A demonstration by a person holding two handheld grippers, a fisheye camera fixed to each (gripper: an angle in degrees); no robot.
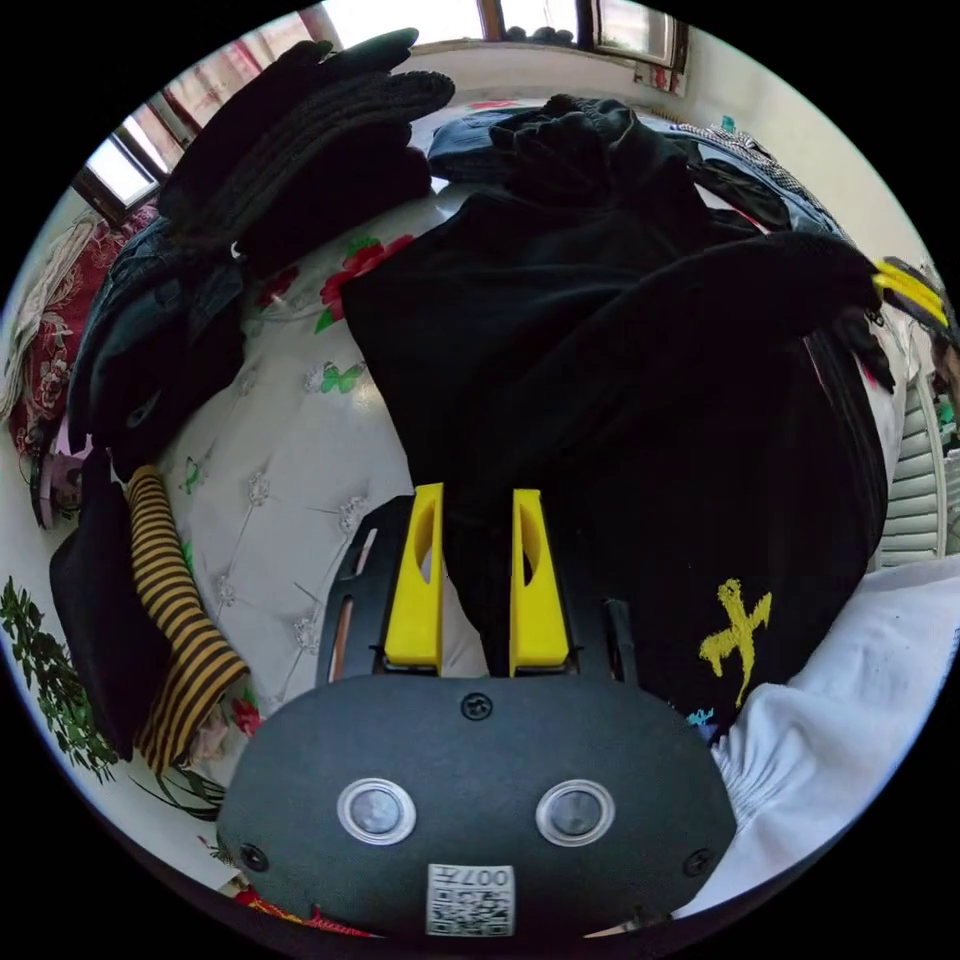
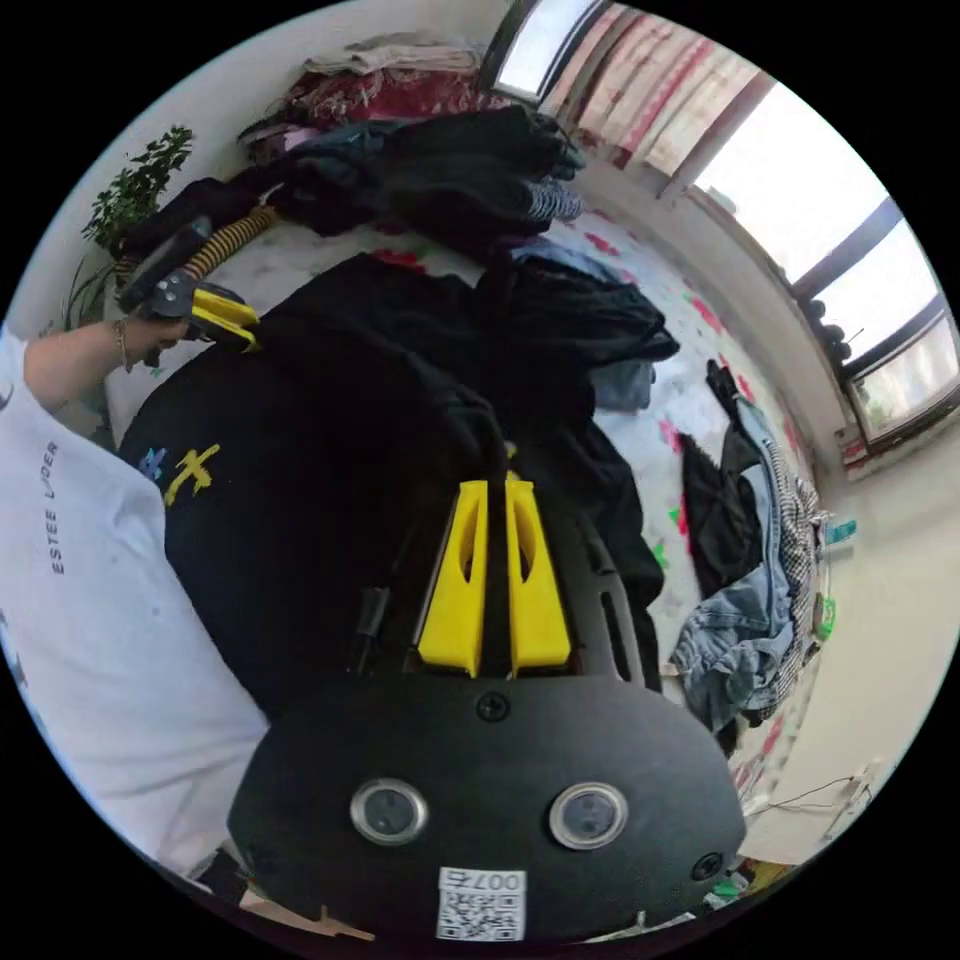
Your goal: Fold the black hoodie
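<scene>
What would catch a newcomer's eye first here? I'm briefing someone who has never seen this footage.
The big black hoodie spread across the flowered bed cover, with a yellow mark near the person's white shirt. Next, the yellow jaws: the left gripper and the right gripper each pinch a fold of it. Heaps of other clothes lie beyond, toward the windows.

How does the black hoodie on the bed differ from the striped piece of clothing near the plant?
The black hoodie is plain black with a small yellow mark; the striped garment has yellow and dark bands. The hoodie is spread wide and gripped by the left tool; the striped garment lies bunched and untouched. Both rest on the bed.
</scene>
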